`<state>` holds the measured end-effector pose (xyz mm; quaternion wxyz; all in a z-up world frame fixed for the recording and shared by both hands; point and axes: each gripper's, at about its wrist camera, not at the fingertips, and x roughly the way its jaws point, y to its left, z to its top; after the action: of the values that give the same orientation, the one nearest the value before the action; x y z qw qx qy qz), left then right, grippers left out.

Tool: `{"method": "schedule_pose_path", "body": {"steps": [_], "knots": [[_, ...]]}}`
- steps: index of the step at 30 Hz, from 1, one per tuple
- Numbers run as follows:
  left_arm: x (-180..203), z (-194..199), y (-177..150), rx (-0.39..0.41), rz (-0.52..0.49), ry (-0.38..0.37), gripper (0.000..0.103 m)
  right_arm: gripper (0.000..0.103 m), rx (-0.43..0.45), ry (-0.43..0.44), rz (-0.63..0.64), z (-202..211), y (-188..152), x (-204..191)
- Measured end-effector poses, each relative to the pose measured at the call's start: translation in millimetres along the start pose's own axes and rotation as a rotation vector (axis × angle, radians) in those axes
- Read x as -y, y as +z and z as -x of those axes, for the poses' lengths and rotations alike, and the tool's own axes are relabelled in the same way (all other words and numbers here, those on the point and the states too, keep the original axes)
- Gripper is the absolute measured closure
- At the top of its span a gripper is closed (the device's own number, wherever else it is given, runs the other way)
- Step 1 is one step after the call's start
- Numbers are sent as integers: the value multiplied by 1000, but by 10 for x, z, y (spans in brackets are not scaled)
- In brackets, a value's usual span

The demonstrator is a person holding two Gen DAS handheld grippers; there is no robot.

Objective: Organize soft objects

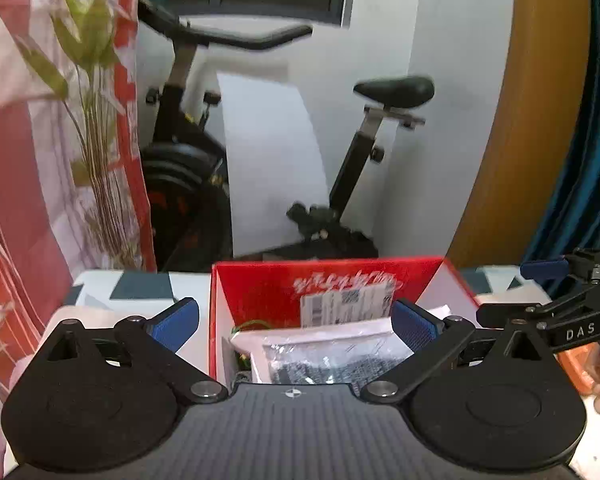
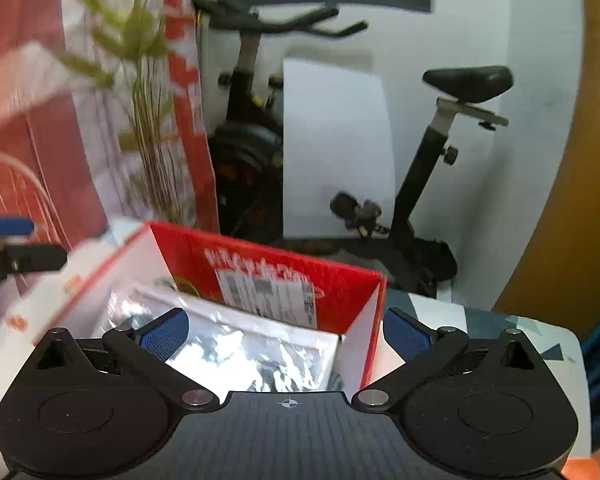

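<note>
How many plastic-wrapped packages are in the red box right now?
1 that I can make out: a clear plastic package with dark fabric inside, lying in the red box below the label on its far wall. More may lie underneath or behind the hand-held grippers, hidden.

One red box (image 1: 332,280), one plastic-wrapped packet (image 1: 324,356) inside, one exercise bike (image 1: 204,168), two grippers

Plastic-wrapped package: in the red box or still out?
In. The plastic-wrapped package lies inside the red box, below its rim, with nothing gripping it in either wrist view.
</note>
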<state>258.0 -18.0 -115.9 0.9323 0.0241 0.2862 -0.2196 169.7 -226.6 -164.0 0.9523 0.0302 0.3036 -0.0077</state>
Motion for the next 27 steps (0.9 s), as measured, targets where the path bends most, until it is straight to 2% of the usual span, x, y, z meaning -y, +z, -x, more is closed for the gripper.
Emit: {"method": "schedule_pose_path", "body": {"steps": [4, 7, 13, 21, 27], "knots": [[75, 259, 37, 56, 35, -29, 0, 0, 70, -12, -38, 312, 36, -46], [121, 418, 57, 81, 61, -24, 0, 0, 111, -32, -54, 558, 42, -101], [304, 845, 108, 159, 22, 66, 0, 0, 208, -40, -57, 1095, 54, -190], [462, 1451, 217, 234, 49, 121, 0, 0, 276, -117, -38, 1791, 109, -337], [656, 1894, 200, 295, 6, 199, 0, 0, 332, -132, -33, 2250, 39, -479]]}}
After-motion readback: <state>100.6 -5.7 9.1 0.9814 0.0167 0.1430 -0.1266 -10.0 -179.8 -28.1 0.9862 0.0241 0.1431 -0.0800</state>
